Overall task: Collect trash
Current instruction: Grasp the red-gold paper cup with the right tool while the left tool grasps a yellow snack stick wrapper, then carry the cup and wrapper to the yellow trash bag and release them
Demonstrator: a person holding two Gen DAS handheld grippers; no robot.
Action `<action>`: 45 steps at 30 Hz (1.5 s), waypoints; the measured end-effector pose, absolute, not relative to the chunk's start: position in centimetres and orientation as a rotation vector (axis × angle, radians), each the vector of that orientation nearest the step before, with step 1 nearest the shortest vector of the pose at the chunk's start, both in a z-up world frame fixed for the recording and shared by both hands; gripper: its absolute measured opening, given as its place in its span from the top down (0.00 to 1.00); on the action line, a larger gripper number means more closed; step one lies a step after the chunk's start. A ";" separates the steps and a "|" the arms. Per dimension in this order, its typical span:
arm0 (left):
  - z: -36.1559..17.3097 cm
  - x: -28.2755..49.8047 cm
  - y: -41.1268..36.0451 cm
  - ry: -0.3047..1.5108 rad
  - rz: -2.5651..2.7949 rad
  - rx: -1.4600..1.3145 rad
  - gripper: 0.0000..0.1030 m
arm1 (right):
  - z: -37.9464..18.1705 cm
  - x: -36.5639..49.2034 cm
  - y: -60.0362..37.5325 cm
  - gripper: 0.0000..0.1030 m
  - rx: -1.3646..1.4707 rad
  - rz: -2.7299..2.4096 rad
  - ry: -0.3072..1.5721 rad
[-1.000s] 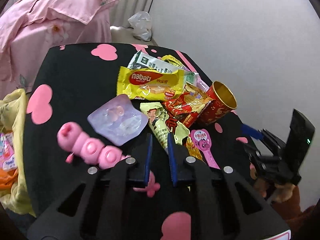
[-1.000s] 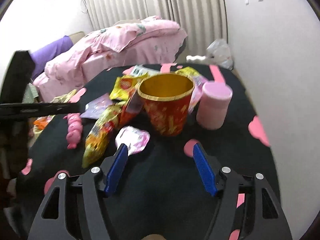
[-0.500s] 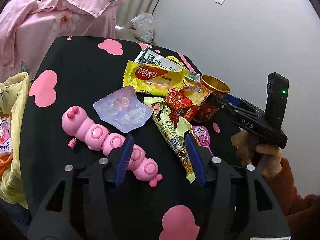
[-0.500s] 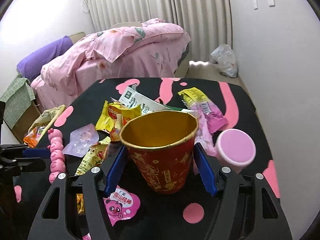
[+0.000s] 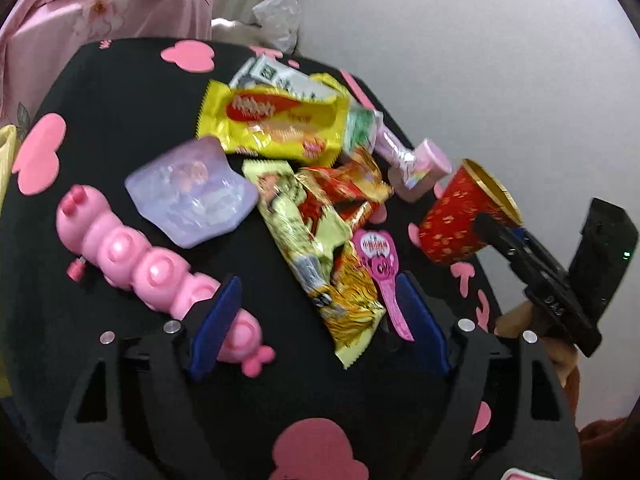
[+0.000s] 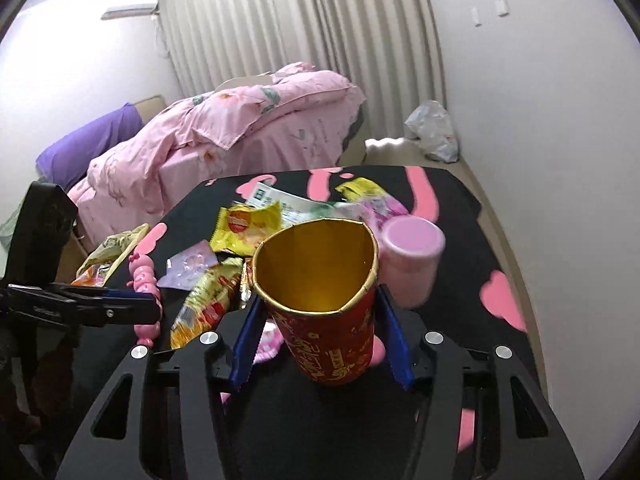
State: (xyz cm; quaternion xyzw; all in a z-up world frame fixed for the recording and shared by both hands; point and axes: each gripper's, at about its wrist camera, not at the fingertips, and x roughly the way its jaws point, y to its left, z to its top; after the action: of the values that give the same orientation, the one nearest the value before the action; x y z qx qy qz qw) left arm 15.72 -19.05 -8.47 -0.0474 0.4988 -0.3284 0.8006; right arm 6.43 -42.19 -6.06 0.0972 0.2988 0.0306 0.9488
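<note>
My right gripper (image 6: pixel 320 336) is shut on a red paper cup with a gold inside (image 6: pixel 320 280), squeezing its rim out of round and holding it tilted above the black table; the cup also shows in the left wrist view (image 5: pixel 460 220). My left gripper (image 5: pixel 320 328) is open low over the table, its jaws either side of a yellow-green snack wrapper (image 5: pixel 320 256). A yellow wafer wrapper (image 5: pixel 276 124), a red wrapper (image 5: pixel 344 192), a clear lilac blister tray (image 5: pixel 192 192) and a pink lollipop-shaped tag (image 5: pixel 380 264) lie around it.
A pink caterpillar toy (image 5: pixel 152 268) lies by the left finger. A pink lidded jar (image 6: pixel 412 256) stands behind the cup. A yellow bag holding wrappers (image 6: pixel 108 256) hangs at the table's left edge. A pink-covered bed (image 6: pixel 224 136) stands beyond.
My right gripper closed on the red cup and lifted it off the table, tilting it. My left gripper opened wide and moved forward over the yellow-green wrapper.
</note>
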 end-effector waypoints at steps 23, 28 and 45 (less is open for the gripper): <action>-3.2 11.6 -15.6 0.813 -0.709 -0.003 0.65 | -2.7 4.3 -40.9 0.50 0.179 0.091 0.527; -1.7 10.9 -10.7 0.752 -0.614 -0.056 0.64 | -0.6 4.9 -38.1 0.50 0.138 0.156 0.497; -1.3 9.9 8.3 0.659 -0.182 -0.214 0.64 | 5.2 10.8 -23.9 0.50 0.014 0.454 0.465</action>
State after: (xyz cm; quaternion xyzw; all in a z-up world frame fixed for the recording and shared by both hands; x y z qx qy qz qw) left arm 9.90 8.27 -1.30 -0.1046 0.3224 -0.0889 0.9366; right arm 10.78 -23.89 5.22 0.0070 0.2282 0.2229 0.9477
